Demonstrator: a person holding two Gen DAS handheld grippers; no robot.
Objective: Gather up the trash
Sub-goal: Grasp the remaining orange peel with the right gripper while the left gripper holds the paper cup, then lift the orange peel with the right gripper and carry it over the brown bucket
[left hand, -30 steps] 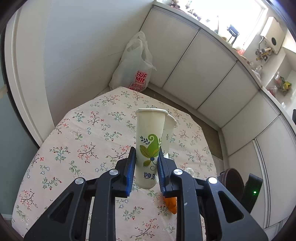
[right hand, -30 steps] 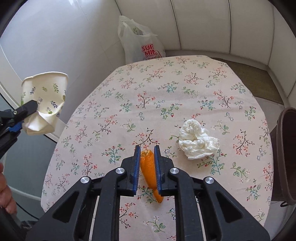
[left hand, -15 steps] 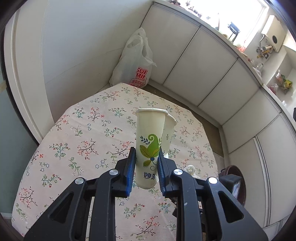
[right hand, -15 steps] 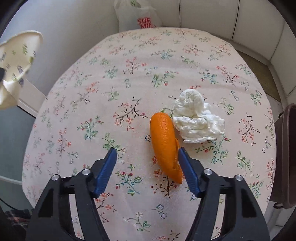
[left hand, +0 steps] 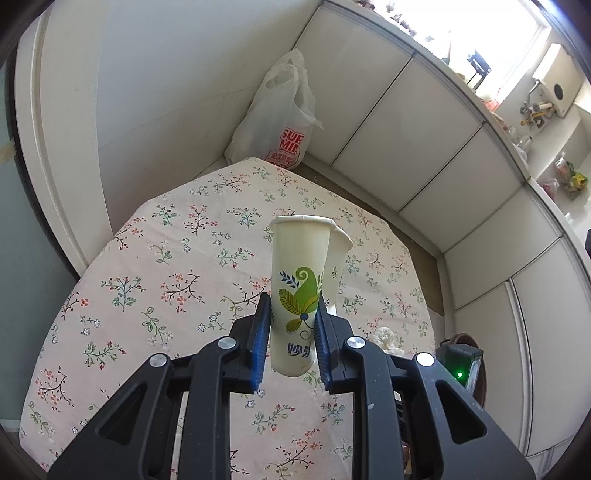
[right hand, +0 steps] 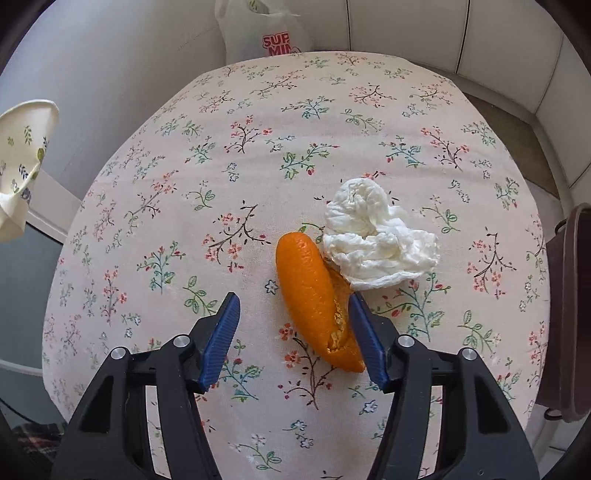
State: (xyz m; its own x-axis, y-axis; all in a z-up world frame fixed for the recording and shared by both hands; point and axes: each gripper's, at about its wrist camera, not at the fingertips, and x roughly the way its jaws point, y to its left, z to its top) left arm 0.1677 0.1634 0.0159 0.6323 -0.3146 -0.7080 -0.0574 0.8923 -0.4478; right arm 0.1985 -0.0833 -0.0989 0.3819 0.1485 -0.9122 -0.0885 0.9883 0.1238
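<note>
My left gripper (left hand: 291, 334) is shut on crushed paper cups (left hand: 299, 288) with a green leaf print, held above the floral table (left hand: 155, 266). The cups also show at the left edge of the right wrist view (right hand: 22, 155). My right gripper (right hand: 293, 341) is open over the table (right hand: 258, 129). An orange peel (right hand: 314, 291) lies between its fingers, close to the right finger (right hand: 365, 343). A crumpled white tissue (right hand: 373, 236) lies against the peel's far right side; it also shows small in the left wrist view (left hand: 384, 336).
A white plastic shopping bag (left hand: 277, 122) stands on the floor past the table's far end, also in the right wrist view (right hand: 266, 33). A dark brown bin (right hand: 572, 314) stands by the table's right edge. White cabinets (left hand: 406, 129) line the far side.
My right gripper, shut on the orange peel a second ago, has opened and the peel lies on the table. It has come closer to the peel. My left gripper has risen slightly with the cups.
</note>
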